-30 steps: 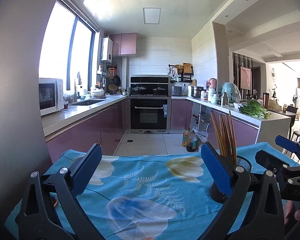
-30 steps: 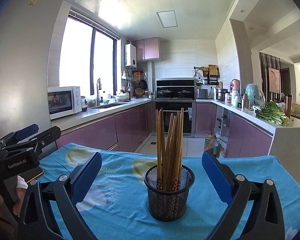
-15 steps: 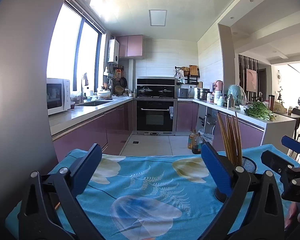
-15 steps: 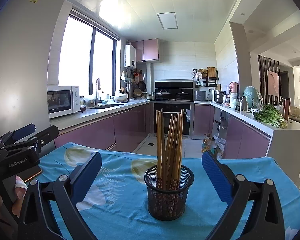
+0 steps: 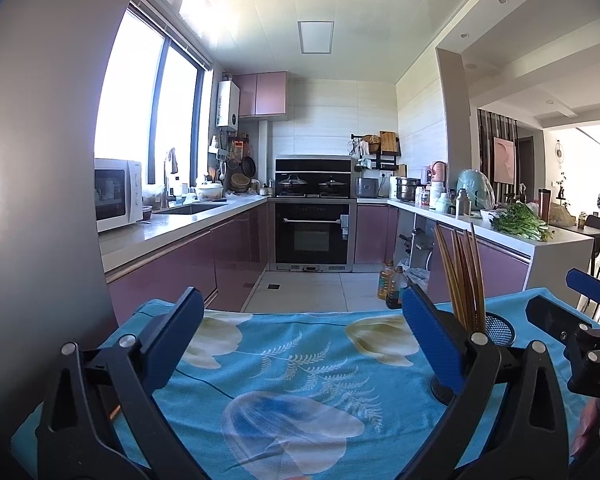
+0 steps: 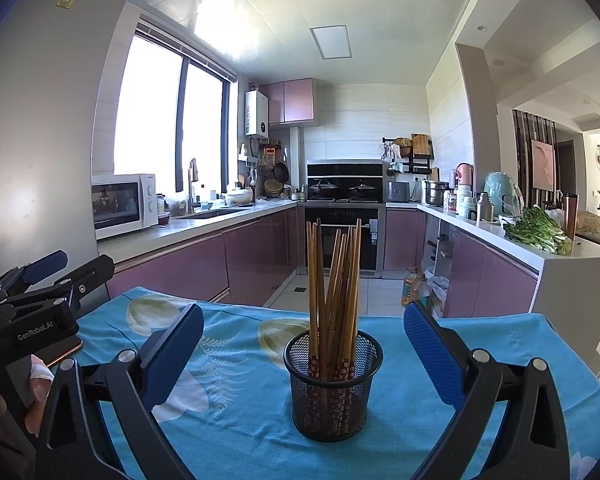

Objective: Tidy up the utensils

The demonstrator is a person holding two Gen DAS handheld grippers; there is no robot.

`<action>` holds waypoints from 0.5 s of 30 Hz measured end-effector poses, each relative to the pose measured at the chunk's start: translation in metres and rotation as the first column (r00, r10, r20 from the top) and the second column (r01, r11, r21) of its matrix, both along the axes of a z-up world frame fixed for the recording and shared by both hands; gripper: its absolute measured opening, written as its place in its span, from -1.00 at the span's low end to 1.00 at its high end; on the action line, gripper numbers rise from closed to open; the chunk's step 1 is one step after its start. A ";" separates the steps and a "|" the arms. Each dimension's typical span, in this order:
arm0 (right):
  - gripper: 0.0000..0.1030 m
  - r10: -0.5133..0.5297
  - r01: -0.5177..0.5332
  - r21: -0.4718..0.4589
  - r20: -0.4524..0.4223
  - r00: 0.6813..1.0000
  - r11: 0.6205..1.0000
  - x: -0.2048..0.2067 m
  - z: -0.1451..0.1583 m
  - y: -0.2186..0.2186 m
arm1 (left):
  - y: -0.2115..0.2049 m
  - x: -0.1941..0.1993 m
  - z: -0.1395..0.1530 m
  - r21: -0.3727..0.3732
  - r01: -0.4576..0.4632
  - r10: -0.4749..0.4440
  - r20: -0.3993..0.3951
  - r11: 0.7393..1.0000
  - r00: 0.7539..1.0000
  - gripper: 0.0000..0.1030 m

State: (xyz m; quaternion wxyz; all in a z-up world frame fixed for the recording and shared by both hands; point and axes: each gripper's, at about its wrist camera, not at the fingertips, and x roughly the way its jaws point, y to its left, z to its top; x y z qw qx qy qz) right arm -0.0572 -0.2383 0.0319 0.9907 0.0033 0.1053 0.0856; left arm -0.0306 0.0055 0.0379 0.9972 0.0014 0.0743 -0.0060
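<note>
A black mesh holder point(image 6: 333, 384) stands on the blue flowered tablecloth point(image 6: 236, 364) with several wooden chopsticks point(image 6: 332, 288) upright in it. My right gripper point(image 6: 303, 350) is open and empty, its blue pads point(image 6: 434, 354) wide on either side of the holder, just in front of it. My left gripper point(image 5: 300, 344) is open and empty over the cloth. In the left wrist view the holder point(image 5: 498, 330) and chopsticks point(image 5: 462, 276) show behind its right finger point(image 5: 432, 344), with the right gripper point(image 5: 588, 320) at the far right.
A grey wall or fridge side point(image 6: 40, 128) rises close on the left. Beyond the table's far edge point(image 5: 300, 312) is the kitchen floor, with purple cabinets point(image 6: 252, 256), an oven point(image 5: 312, 236) and oil bottles point(image 6: 412, 290). The left gripper point(image 6: 40, 292) shows at the left of the right wrist view.
Both views have shifted slightly. The left camera has turned a little so the holder sits further right. The jaws stay open and the chopsticks stay in the holder.
</note>
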 end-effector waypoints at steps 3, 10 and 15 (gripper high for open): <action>0.89 -0.003 0.003 -0.003 -0.002 1.000 1.000 0.001 0.000 0.000 | 0.000 0.000 -0.001 0.002 0.000 0.000 0.002 1.000 1.000 0.89; 0.89 -0.004 0.004 -0.004 0.000 1.000 1.000 0.000 0.001 0.001 | -0.001 0.001 -0.001 0.003 -0.001 0.001 0.002 1.000 1.000 0.90; 0.89 -0.003 0.003 -0.002 0.002 1.000 1.000 0.000 0.002 0.002 | 0.000 0.001 -0.002 -0.001 -0.002 0.002 0.003 1.000 1.000 0.90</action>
